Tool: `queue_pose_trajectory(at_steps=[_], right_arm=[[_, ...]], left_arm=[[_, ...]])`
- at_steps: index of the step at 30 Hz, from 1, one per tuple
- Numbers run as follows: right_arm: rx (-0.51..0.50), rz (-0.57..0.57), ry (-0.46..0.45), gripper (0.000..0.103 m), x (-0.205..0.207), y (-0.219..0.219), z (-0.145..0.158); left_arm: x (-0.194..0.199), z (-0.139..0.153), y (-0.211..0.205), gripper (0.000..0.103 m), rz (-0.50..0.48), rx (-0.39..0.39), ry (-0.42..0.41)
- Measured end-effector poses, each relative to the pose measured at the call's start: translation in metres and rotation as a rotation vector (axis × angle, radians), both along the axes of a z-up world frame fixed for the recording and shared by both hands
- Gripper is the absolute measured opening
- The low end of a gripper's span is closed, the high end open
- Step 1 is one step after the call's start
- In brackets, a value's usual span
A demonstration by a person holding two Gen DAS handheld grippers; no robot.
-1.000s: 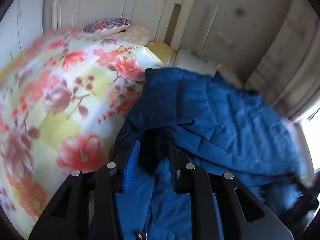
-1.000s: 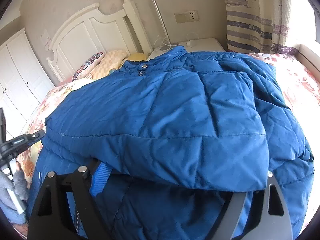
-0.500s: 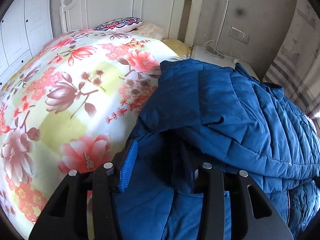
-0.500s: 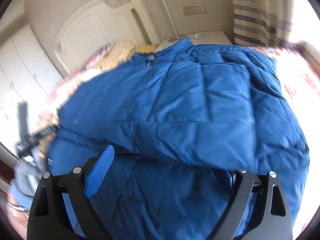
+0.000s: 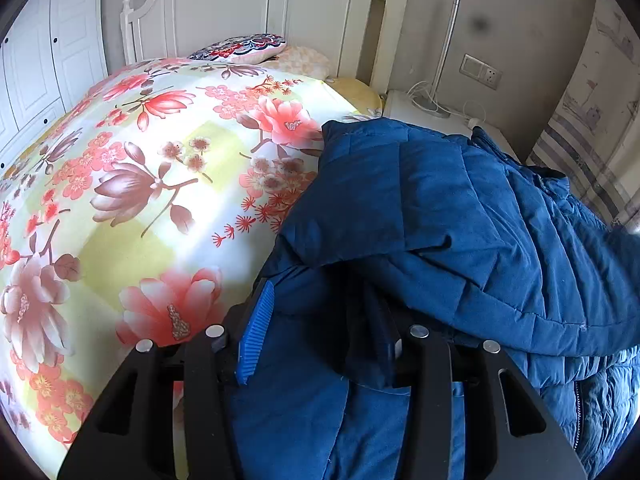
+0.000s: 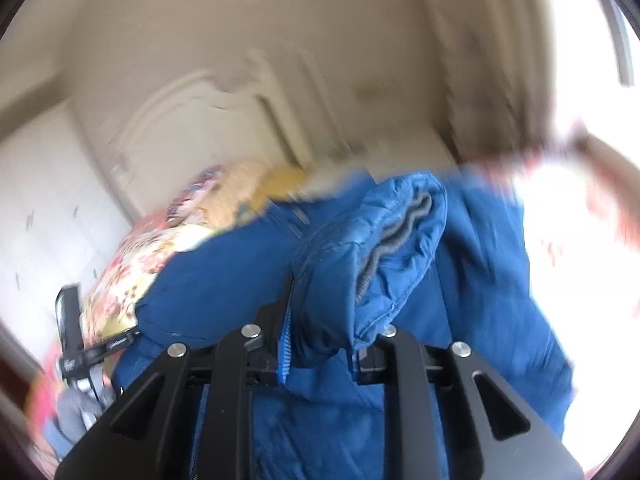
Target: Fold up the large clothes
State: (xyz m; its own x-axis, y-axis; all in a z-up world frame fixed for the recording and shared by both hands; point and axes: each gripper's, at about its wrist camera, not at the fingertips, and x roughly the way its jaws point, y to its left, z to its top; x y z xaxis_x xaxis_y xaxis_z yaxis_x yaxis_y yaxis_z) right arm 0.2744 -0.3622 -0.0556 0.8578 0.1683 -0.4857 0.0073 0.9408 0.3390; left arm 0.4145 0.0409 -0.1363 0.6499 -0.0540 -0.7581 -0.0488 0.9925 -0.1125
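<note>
Because it is quilted and puffy, the blue jacket [image 5: 460,208] will likely handle as a soft, bulky, fairly light thing that springs back and slides on its smooth shell, so a pinch on thin fabric may slip. It lies heaped on the bed [image 5: 132,184], on the flowered cover near the right side, one layer already turned over another. The safest places to take hold look like the firm edges: a cuff, the hem or a seam, where the padding bunches and gives the pads something to bite. The right tongs [image 6: 320,344] have just closed and now clamp a bunched fold of the jacket [image 6: 360,264], with a grey ribbed cuff showing above them; that view is blurred. The left tongs [image 5: 320,328] have just been opening and stand partly apart, jacket fabric lying loosely between them, and the blue pad [image 5: 256,328] I can see is not pressing on it. Beyond stand pillows [image 5: 248,46], a white headboard [image 5: 280,12] and a nightstand [image 5: 424,104]
</note>
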Motion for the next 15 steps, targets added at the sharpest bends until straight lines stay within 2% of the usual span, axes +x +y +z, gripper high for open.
queue_pose_trajectory(at_steps=[2,4,6,7,8,9,10,11,12,14,15], right_arm=[[-0.044,-0.007,-0.031,0.021,-0.004,-0.001,0.015],[-0.020,-0.018,0.027,0.022,0.000,-0.011,0.006],[0.003,-0.026,0.186,0.028,0.014,-0.023,-0.029],[0.025,-0.052,0.294,0.038,0.021,-0.032,-0.054],[0.076,-0.054,0.328,0.040,0.020,-0.039,-0.066],[0.147,-0.063,0.312,0.042,0.013,-0.047,-0.070],[0.159,-0.083,0.312,0.049,0.007,-0.050,-0.067],[0.137,-0.134,0.309,0.055,0.001,-0.051,-0.059],[0.109,-0.188,0.287,0.055,-0.006,-0.051,-0.050],[-0.070,-0.364,0.171,0.059,-0.026,-0.039,-0.017],[-0.159,-0.379,0.117,0.061,-0.028,-0.029,-0.003]], left_arm=[[-0.001,0.000,0.001,0.042,0.000,-0.006,0.000],[0.000,-0.001,0.002,0.043,0.000,-0.014,0.000],[0.001,-0.001,0.003,0.043,-0.001,-0.017,0.001],[0.001,-0.001,0.003,0.043,-0.002,-0.019,0.001],[0.001,-0.001,0.003,0.043,-0.001,-0.017,0.001],[0.001,-0.001,0.003,0.044,-0.001,-0.016,0.000],[0.001,-0.001,0.003,0.044,-0.001,-0.016,0.001],[0.001,-0.001,0.002,0.044,0.000,-0.016,0.001],[0.001,-0.001,0.002,0.044,0.000,-0.015,0.001],[0.001,-0.001,0.001,0.044,0.001,-0.009,0.000],[0.001,-0.001,0.001,0.044,0.001,-0.008,0.000]])
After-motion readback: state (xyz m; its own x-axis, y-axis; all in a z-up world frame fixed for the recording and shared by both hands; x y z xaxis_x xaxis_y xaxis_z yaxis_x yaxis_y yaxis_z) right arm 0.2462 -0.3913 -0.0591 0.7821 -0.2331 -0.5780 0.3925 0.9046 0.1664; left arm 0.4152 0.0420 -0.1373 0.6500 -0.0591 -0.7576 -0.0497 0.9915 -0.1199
